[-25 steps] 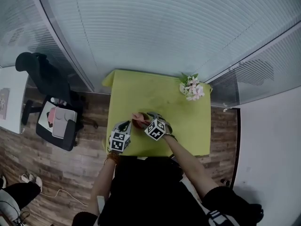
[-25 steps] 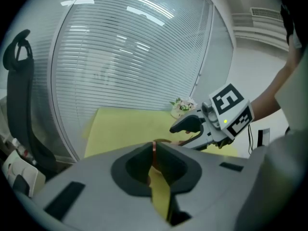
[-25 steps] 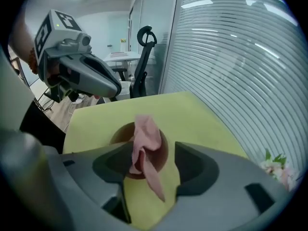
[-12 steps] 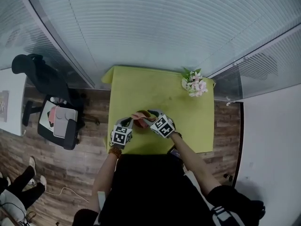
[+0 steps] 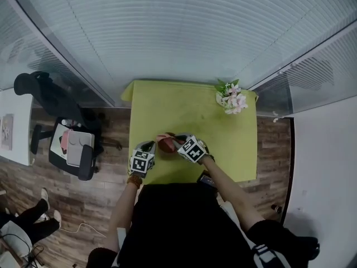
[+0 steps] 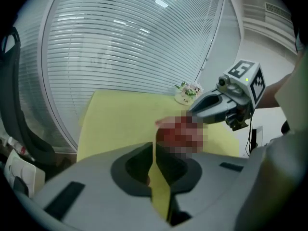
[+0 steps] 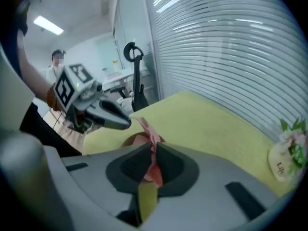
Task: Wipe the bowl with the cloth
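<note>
Bowl [image 5: 166,144] on tabletop [image 5: 189,113] near its front edge, cloth [image 7: 150,130] just above it, flowers [image 5: 231,100] at far right corner (well apart from both), chair [image 5: 71,149] on floor [image 5: 95,200], left.

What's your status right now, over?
Left gripper shut beside bowl. Right gripper jaws just closed onto cloth. Flowers far corner, not in way.

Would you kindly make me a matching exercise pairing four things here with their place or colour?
1. pink-red cloth
2. bunch of pink and white flowers
3. black office chair
4. square table

a. on the wooden floor, left of the table
b. yellow-green
c. between the jaws of the right gripper
d. at the table's far right corner

Pairs: 1-c, 2-d, 3-a, 4-b.
The right gripper's jaws have just been closing, with the cloth between them.
</note>
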`<state>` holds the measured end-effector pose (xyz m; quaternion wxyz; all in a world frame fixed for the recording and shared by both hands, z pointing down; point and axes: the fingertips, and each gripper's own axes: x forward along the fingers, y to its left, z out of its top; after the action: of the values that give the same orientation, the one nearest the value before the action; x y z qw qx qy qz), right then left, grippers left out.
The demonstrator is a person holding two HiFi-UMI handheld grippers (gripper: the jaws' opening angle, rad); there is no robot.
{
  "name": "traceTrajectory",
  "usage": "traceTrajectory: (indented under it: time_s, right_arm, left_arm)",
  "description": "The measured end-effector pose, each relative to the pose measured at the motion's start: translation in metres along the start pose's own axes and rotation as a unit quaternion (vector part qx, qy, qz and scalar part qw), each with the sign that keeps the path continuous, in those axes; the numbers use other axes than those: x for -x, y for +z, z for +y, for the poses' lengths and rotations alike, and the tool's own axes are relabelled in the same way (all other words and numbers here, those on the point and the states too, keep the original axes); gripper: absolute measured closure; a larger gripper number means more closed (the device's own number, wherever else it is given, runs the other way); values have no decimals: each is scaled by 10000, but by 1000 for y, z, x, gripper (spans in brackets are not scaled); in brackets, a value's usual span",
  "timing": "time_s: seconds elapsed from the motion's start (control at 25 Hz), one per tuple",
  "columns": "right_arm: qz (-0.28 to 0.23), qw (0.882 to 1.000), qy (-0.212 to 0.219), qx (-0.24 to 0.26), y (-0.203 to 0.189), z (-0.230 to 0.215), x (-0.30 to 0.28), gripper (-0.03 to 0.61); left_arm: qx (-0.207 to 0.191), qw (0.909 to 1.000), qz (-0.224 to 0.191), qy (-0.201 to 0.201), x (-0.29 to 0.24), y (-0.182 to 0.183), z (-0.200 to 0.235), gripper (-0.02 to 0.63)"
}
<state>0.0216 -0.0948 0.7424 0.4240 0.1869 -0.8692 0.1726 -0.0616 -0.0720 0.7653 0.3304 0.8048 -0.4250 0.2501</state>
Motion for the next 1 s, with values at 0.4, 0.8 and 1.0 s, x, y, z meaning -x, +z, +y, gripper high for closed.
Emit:
traceTrajectory:
  time_s: [0.4,0.8,1.0]
  right_arm:
    - [30,9949,-595,-810,-22,-48,3,422]
    - [-567,9970,250,470,44,-32,17,433]
    - [16,9960,808,390,17,-47,-25,457]
  left_arm:
    - [185,9995,142,-223,-14,1,-7,534]
    - [324,9976,555,-257,-40,12,-6,465]
    - [188,9963,801,-248,-50,10,-3,465]
